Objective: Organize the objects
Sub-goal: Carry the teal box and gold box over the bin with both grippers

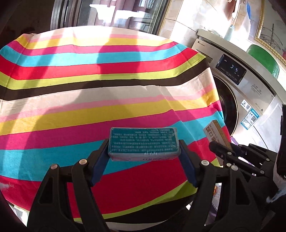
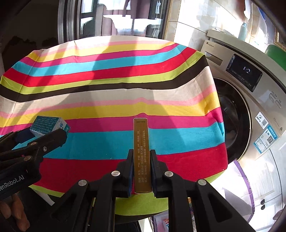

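Sunlight falls across a round table under a bright multicoloured striped cloth [image 1: 107, 75], beside a silver front-loading washing machine [image 2: 259, 110], tiled wall and dark-framed glass door [image 1: 110, 14].

Washer [image 1: 250, 100] right of table [image 1: 89, 80]; bottle [image 1: 229, 32] atop washer.

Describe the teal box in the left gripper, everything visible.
The teal box is a flat rectangular carton, glossy as if film-wrapped, its broad face covered in small white print, with a white side panel bearing blue characters seen from the right wrist. It is held off the striped cloth, roughly level, clamped across its width between the left gripper's blue pads. Nothing else touches it.
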A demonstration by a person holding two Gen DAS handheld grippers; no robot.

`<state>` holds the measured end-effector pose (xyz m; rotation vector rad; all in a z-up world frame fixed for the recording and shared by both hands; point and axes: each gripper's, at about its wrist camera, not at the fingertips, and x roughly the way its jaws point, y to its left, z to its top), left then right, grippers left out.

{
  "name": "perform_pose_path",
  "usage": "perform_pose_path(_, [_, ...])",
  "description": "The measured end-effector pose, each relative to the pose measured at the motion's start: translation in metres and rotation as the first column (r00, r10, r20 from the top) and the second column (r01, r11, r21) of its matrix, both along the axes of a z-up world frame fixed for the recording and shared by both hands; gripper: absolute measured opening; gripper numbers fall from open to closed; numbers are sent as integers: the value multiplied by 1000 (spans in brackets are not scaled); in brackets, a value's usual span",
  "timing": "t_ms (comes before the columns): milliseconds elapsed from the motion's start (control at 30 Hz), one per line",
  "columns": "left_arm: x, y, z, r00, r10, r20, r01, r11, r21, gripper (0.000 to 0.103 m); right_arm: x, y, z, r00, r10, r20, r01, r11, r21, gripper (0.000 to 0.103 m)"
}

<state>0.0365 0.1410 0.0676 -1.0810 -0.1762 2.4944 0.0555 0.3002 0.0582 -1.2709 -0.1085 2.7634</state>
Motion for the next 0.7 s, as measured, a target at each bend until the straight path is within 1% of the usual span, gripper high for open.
perform_pose_path(133, [14, 30, 2, 997, -82, 4, 82, 997, -15, 76, 18, 29, -4, 998, -58, 12, 58, 998, -26, 17])
perform_pose_path(167, [17, 37, 2, 995, -100, 6, 100, 995, -17, 76, 29, 34, -4, 997, -74, 14, 75, 997, -32, 17])
perform_pose_path(267, [27, 58, 6, 986, -167, 10, 167, 986, -30, 76, 45, 54, -5, 992, -118, 33, 119, 992, -40, 17])
perform_pose_path(333, [33, 72, 10, 978, -207, 14, 207, 978, -34, 76, 62, 68, -6, 985, -164, 49, 166, 985, -44, 17])
perform_pose_path(400, [37, 83, 15, 968, -251, 33, 251, 968, -16, 76, 76, 83, -5, 974, -214, 69, 217, 975, -38, 17])
perform_pose_path(567, [50, 110, 20, 941, -329, 76, 332, 943, -29, 76, 106, 112, -4, 942, -319, 104, 322, 947, -17, 17])
perform_pose_path(633, [59, 123, 20, 929, -362, 74, 365, 930, -43, 76, 116, 120, -6, 931, -351, 101, 352, 936, 8, 17])
perform_pose_path(700, [67, 134, 16, 916, -395, 74, 399, 916, -52, 76, 123, 129, -10, 921, -377, 103, 379, 926, 1, 17])
